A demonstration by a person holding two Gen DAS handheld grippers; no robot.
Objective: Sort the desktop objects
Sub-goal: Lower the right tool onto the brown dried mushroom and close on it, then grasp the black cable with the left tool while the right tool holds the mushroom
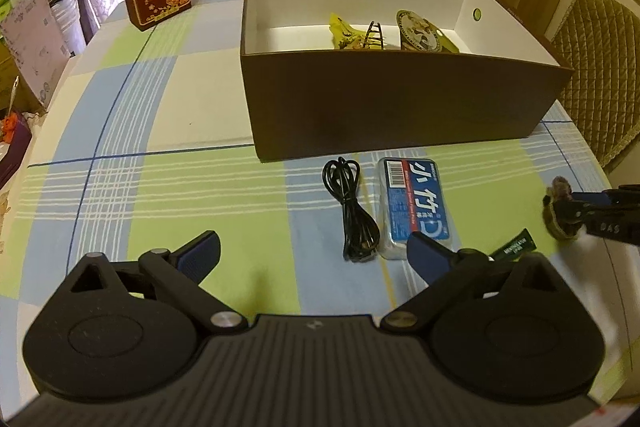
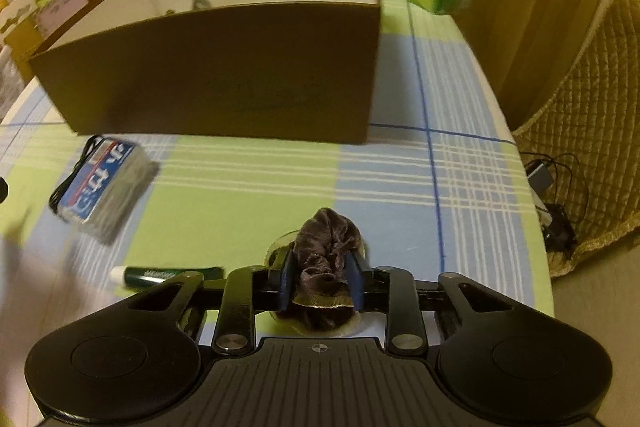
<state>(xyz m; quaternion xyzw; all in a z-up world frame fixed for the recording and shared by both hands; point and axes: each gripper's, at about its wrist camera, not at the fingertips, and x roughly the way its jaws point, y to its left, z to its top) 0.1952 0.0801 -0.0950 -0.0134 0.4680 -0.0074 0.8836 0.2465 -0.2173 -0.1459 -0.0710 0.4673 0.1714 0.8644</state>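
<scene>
A crumpled brown velvet scrunchie [image 2: 328, 247] sits pinched between the blue pads [image 2: 286, 277] of the right tool [image 2: 322, 279], whose fingers are drawn in tight against the fabric, just above the plaid-clothed worktop [image 2: 248, 195]. Beyond it stands a brown box [image 1: 396, 103] with a white interior; inside lie a yellow wrapper [image 1: 342, 31], a small dark hair claw [image 1: 374, 35] and a round printed tin [image 1: 418, 29], gathered toward the right half of the floor. In front of the box, on the cloth, rest a coiled black cable [image 1: 352, 211] and, just beside it, a blue tissue pack [image 1: 414, 203]; a dark green tube [image 2: 172, 274] lies nearer the tools. The left tool [image 1: 314, 255] hovers with its fingers spread wide, holding nothing.
</scene>
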